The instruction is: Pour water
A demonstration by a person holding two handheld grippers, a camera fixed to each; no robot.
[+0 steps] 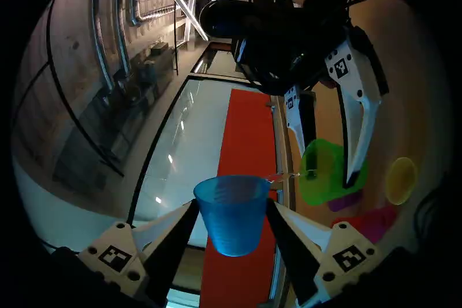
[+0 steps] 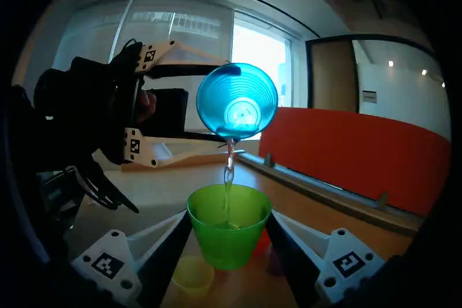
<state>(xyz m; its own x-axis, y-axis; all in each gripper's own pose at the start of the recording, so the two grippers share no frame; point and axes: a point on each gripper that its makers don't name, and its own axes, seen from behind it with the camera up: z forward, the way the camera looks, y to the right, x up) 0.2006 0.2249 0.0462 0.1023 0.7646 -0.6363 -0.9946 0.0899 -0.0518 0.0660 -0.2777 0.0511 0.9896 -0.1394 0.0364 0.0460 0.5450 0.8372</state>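
The left gripper [image 1: 233,211] pinches the tipped blue cup [image 1: 234,224]. Water [image 2: 229,172] streams from it into the green cup [image 2: 229,238], which the right gripper [image 2: 229,218] pinches. The green cup's water level is hard to make out.

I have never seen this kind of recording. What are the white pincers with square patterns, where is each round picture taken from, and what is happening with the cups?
No robot here: a person holds a two-finger claw in each hand, and a wide-angle camera rides on each, looking along its fingers. The left gripper view looks from the left claw, shut on a blue cup. The right gripper view looks from the right claw, shut on a green cup. Each picture also shows the other claw farther off. The blue cup is tipped above the green one, and a stream of water falls into it. On the wooden table sit a yellow cup, a purple cup and a pink cup.
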